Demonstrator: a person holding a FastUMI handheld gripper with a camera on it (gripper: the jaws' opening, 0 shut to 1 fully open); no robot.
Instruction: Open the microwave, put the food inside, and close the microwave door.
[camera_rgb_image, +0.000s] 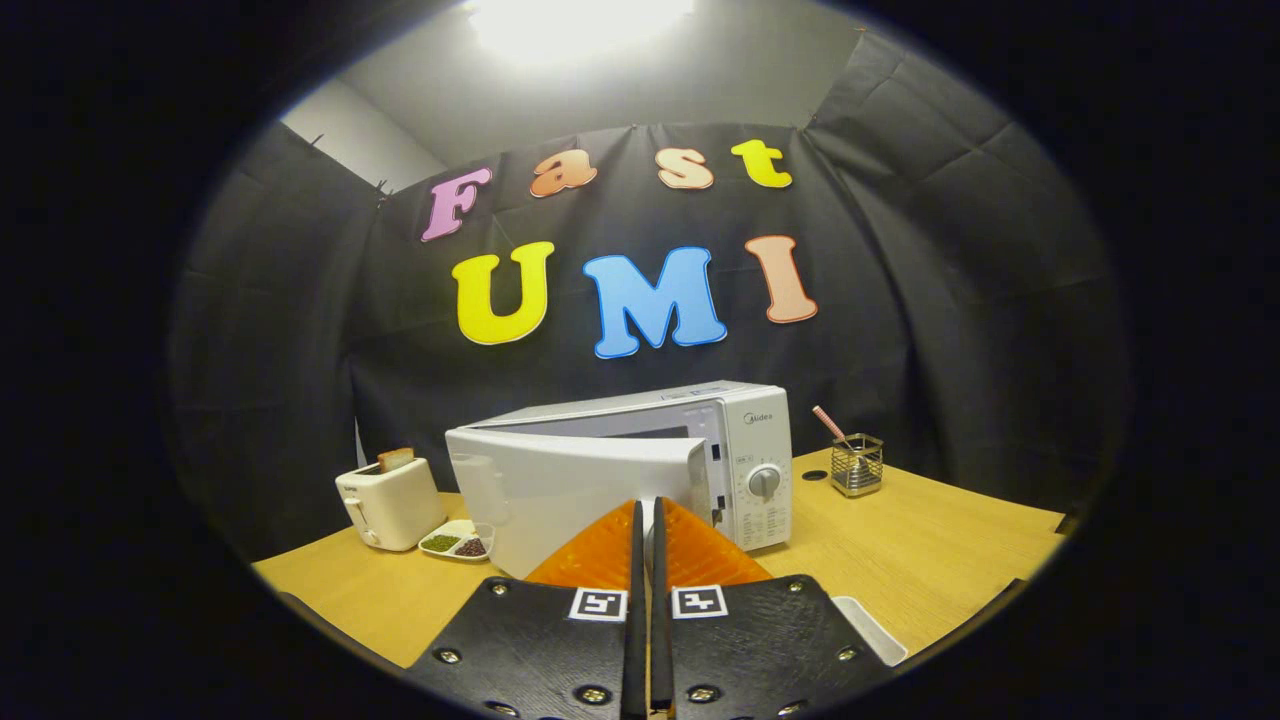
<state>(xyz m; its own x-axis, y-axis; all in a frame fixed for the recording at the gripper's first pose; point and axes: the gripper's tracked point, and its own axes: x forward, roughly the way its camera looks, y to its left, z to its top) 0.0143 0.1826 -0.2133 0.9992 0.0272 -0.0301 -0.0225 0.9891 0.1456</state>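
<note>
**Door ajar, fingers empty**

My gripper (647, 530) has its two fingers pressed together on nothing, tips just before the microwave door (575, 500), which stands partly swung out. I judge the door needs pushing wider: I'd catch its free edge and sweep gently along the hinge arc. A white tray edge (870, 628), possibly the food's, lies just beside my fingers. Beyond: one microwave (740, 450), one toaster (388, 505), one two-part dish (457, 542), one wire holder (857, 465).
</note>
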